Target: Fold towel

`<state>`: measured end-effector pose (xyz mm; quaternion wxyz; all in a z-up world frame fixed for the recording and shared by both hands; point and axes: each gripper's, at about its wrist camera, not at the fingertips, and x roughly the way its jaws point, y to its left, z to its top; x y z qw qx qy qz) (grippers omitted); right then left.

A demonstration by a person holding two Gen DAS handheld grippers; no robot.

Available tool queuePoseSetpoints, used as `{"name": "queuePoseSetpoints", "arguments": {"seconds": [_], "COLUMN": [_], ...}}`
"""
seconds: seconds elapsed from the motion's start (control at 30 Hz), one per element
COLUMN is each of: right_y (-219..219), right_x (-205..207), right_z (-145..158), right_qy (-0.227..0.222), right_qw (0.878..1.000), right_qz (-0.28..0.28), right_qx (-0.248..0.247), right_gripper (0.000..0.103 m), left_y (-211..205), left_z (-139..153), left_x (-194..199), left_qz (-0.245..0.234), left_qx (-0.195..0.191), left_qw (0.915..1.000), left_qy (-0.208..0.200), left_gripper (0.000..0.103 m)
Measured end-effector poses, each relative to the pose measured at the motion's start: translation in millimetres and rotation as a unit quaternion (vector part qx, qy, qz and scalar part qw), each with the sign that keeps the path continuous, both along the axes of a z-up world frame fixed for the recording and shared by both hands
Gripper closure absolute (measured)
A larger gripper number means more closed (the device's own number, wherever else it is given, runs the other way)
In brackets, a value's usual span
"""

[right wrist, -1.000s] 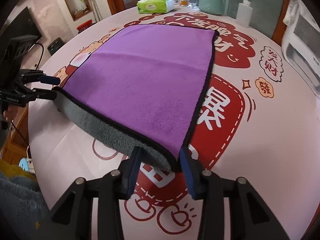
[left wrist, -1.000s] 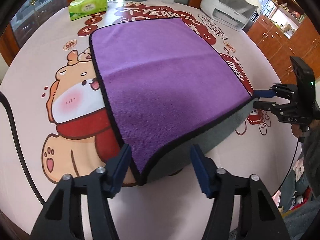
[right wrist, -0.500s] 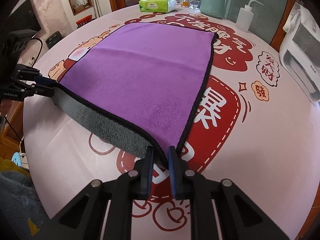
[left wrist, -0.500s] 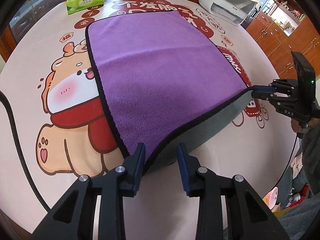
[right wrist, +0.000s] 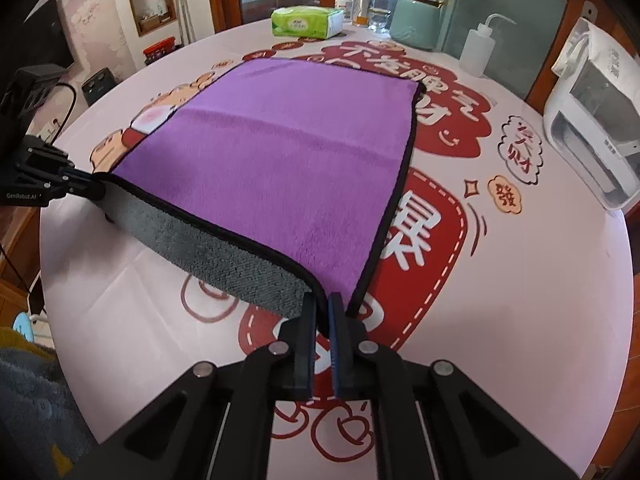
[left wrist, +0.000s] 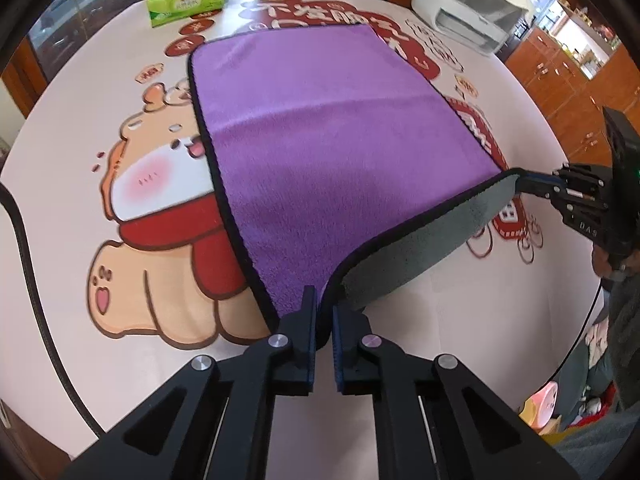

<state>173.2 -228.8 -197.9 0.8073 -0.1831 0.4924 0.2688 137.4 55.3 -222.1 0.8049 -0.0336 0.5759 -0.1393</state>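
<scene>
A purple towel (left wrist: pixel 328 136) with a black hem and grey underside lies spread on the round table; it also shows in the right wrist view (right wrist: pixel 280 160). My left gripper (left wrist: pixel 323 312) is shut on its near left corner. My right gripper (right wrist: pixel 322 312) is shut on its near right corner. Both corners are lifted off the table, so the near edge hangs between them and shows the grey underside (right wrist: pixel 208 248). The right gripper shows at the right of the left wrist view (left wrist: pixel 536 188), the left gripper at the left of the right wrist view (right wrist: pixel 86 188).
The tablecloth (left wrist: pixel 132 208) has cartoon prints. At the far edge stand a green tissue pack (right wrist: pixel 306 22), a teal container (right wrist: pixel 414 24), a squeeze bottle (right wrist: pixel 476 50) and jars. A white appliance (right wrist: pixel 596 128) sits at the right. A black cable (left wrist: pixel 24 248) runs along the left.
Both grippers closed onto the towel's near corners, the right first, then the left. The near edge has lifted higher off the table.
</scene>
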Motion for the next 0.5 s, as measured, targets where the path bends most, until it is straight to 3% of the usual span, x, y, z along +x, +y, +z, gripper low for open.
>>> {"name": "queuePoseSetpoints", "arguments": {"seconds": [0.27, 0.5], "right_y": [10.1, 23.5], "right_x": [19.1, 51.7], "right_z": [37.4, 70.9], "right_qy": [-0.045, -0.091], "right_qw": [0.998, 0.993], "right_qz": [-0.037, -0.07], "right_qx": [0.024, 0.039], "right_gripper": [0.098, 0.098], "left_y": [16.2, 25.0], "left_z": [41.7, 76.1], "left_x": [25.1, 64.5], "left_qz": [0.046, 0.064], "left_qx": [0.006, 0.035], "left_qw": [0.9984, 0.9951], "left_qy": [-0.032, -0.067], "left_gripper": [0.099, 0.099]}}
